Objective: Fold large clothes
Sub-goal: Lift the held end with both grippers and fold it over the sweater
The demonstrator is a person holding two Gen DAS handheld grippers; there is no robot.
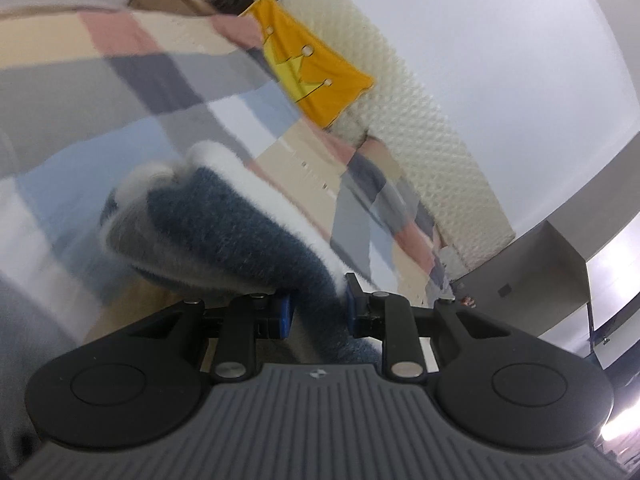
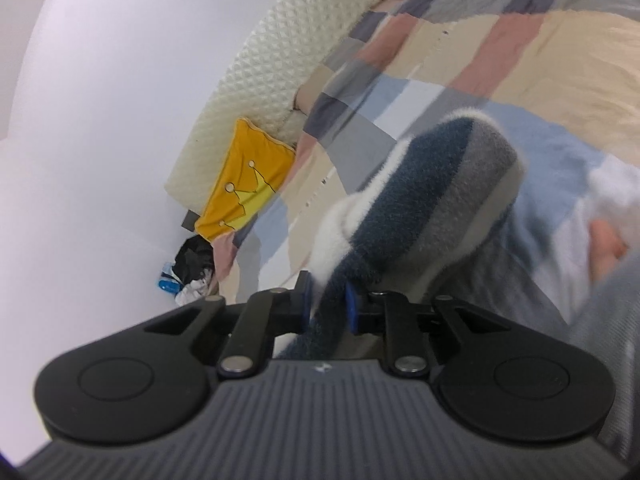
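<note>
The left hand-held gripper [image 1: 318, 308] pinches a fuzzy knitted garment with dark blue, grey and white stripes [image 1: 224, 224]. Its blue pads [image 1: 285, 316] press on the dark blue edge of the fabric from both sides. The garment rises from this gripper and bunches up in a thick fold just beyond it, above the bed with a patchwork cover of pink, beige, grey and light blue squares [image 1: 120, 80].

The right hand-held gripper [image 2: 328, 300] also pinches the same striped garment [image 2: 432, 200], with a narrow dark blue strip squeezed between its blue pads [image 2: 351, 308]. Here the cloth rises up and to the right in a rounded hump, with a white fluffy border on its left side.

At the far side of the bed an orange-yellow cushion with a crown picture [image 1: 308, 72] leans on a cream quilted headboard [image 1: 432, 128]. In the right wrist view a dark heap of clothes [image 2: 196, 256] lies near the wall, below the cushion. At the right edge of this view a blurred part of a person's hand [image 2: 606, 248] shows.
</note>
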